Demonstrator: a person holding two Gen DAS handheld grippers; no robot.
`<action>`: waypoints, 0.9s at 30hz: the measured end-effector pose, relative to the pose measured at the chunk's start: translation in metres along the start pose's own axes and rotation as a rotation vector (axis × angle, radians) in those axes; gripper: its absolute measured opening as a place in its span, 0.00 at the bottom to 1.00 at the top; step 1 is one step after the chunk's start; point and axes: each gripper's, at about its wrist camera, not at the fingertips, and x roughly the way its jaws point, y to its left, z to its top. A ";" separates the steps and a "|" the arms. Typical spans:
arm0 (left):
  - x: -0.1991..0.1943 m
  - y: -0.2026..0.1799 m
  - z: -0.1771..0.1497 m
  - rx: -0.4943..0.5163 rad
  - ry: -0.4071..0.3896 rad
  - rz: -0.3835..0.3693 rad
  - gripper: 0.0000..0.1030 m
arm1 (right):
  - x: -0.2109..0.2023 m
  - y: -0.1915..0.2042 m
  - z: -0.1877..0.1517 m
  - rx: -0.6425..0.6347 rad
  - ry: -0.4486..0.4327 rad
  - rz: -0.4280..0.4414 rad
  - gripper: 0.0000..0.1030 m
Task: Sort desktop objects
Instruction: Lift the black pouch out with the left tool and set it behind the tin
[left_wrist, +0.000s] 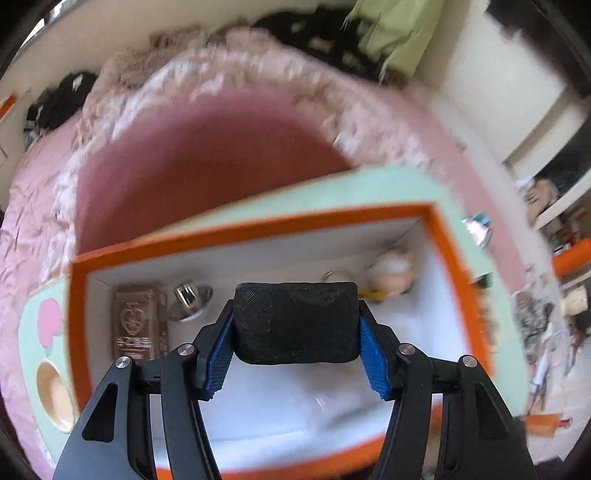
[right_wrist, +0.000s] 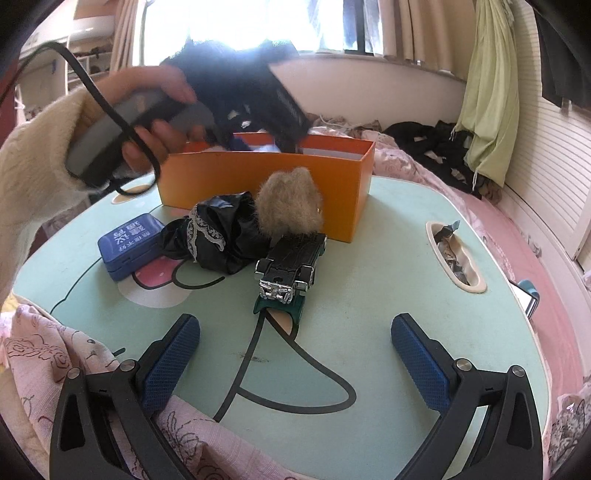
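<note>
Left gripper (left_wrist: 295, 350) fingers pinch black block (left_wrist: 295, 323) over orange box (left_wrist: 258, 230) | right gripper (right_wrist: 295, 354) fingers spread, empty | four tabletop items unsorted

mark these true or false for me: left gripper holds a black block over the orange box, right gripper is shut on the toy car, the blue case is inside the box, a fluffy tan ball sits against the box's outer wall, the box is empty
1. The left gripper holds a black block over the orange box. True.
2. The right gripper is shut on the toy car. False: its jaws stand open and empty, short of the car.
3. The blue case is inside the box. False: it lies on the table outside it.
4. A fluffy tan ball sits against the box's outer wall. True.
5. The box is empty. False: a bronze bar and a shiny metal piece lie inside.
</note>
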 end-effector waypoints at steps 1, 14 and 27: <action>-0.011 -0.002 -0.002 0.005 -0.026 -0.014 0.59 | -0.001 -0.001 -0.001 0.000 0.000 0.000 1.00; -0.082 -0.012 -0.113 0.113 -0.100 -0.226 0.59 | 0.000 0.000 0.000 0.001 -0.001 -0.001 1.00; -0.076 -0.001 -0.149 0.086 -0.251 -0.039 0.71 | 0.000 -0.001 -0.001 0.003 -0.001 -0.001 1.00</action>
